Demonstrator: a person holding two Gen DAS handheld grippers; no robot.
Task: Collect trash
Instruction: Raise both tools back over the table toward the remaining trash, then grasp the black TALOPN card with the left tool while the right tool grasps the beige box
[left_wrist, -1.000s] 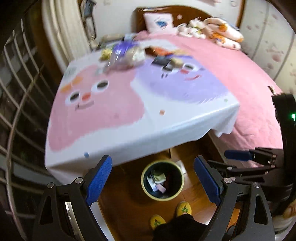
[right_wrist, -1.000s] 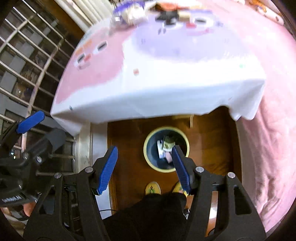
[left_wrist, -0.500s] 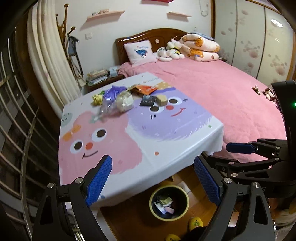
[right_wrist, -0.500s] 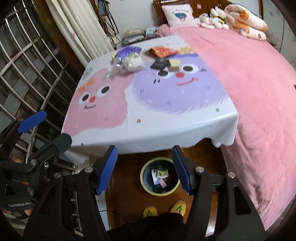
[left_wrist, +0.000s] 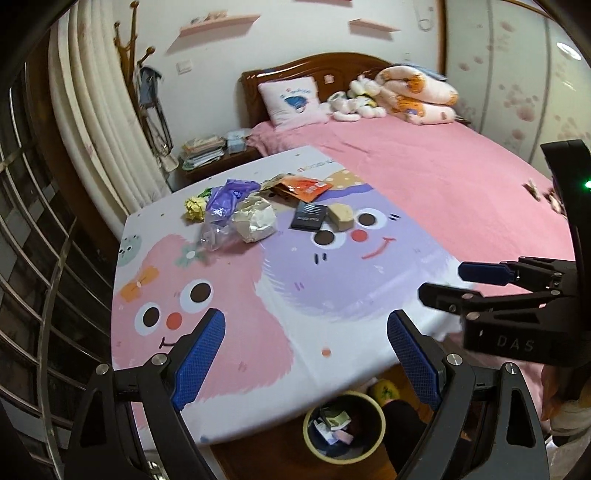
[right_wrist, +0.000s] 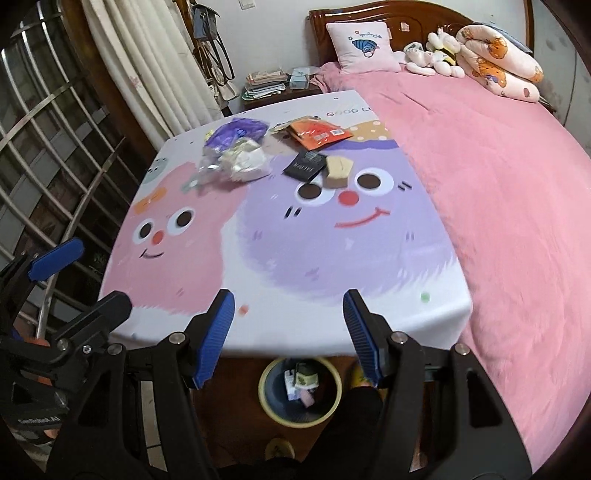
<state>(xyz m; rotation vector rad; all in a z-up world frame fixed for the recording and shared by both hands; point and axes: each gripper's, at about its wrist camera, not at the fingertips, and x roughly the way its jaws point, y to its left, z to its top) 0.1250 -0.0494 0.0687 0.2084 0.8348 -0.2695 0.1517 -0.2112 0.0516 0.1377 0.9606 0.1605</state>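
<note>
Both tongs, left gripper (left_wrist: 306, 352) and right gripper (right_wrist: 289, 334), gape empty above the table's (right_wrist: 332, 314) bare near edge.

A table (left_wrist: 258, 332) stands beside a bed (left_wrist: 443, 177), its right edge against the bed's side. The litter lies bunched near the table's far edge: a crumpled paper ball (left_wrist: 194, 208) nearest the far left corner, a plastic bag (left_wrist: 225, 206) just right of it, a wad of paper (left_wrist: 255, 219) touching the bag, then a flat packet (left_wrist: 309, 216) with a small block (left_wrist: 341, 216) at its right. A torn pouch (left_wrist: 306, 186) lies behind the packet. A waste bin (left_wrist: 314, 446) with scraps in it stands on the floor below the near edge.
</note>
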